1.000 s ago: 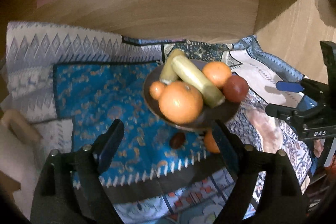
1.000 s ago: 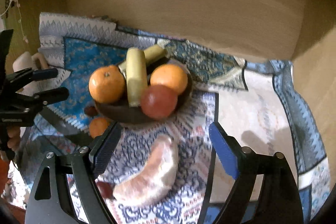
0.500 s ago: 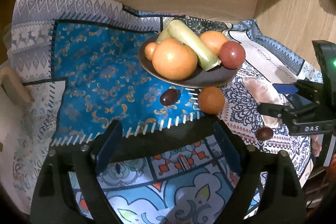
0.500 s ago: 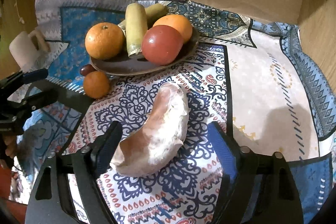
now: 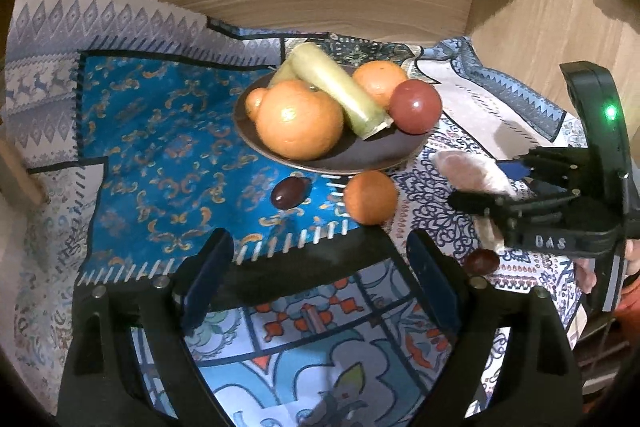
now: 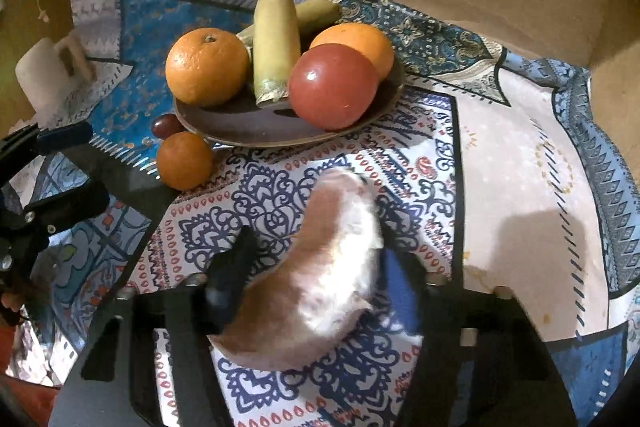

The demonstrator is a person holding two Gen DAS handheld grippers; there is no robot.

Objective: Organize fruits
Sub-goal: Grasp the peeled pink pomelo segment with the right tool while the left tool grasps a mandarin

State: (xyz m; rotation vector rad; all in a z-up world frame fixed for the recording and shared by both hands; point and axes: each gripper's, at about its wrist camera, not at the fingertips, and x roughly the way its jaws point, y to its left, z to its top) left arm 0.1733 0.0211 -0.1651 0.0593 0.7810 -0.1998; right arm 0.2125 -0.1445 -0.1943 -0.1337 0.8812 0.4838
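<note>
Closing my right gripper [image 6: 316,287] around the pale pink-and-white fruit segment [image 6: 320,279], I have its fingers on either side of the piece and seemingly touching it, though I cannot tell whether the grip is firm yet. The segment lies on the patterned cloth [image 6: 520,163] near the front of the brown plate [image 6: 248,131], apart from it. It looks soft, so I should squeeze only until it stops slipping, hold near the thick middle instead of the tapered end, and lift straight up before swinging toward the plate. The plate is crowded: a large orange [image 6: 206,67], a red fruit [image 6: 332,85], another orange [image 6: 356,45] and two pale green pieces [image 6: 276,47] fill it, so I judge the bare front strip to be the likeliest landing spot. A small orange [image 6: 184,159] and a dark grape [image 6: 166,125] sit just off the plate's left front edge. My left gripper [image 5: 316,279] hangs wide open and empty, in front of that small orange.
</note>
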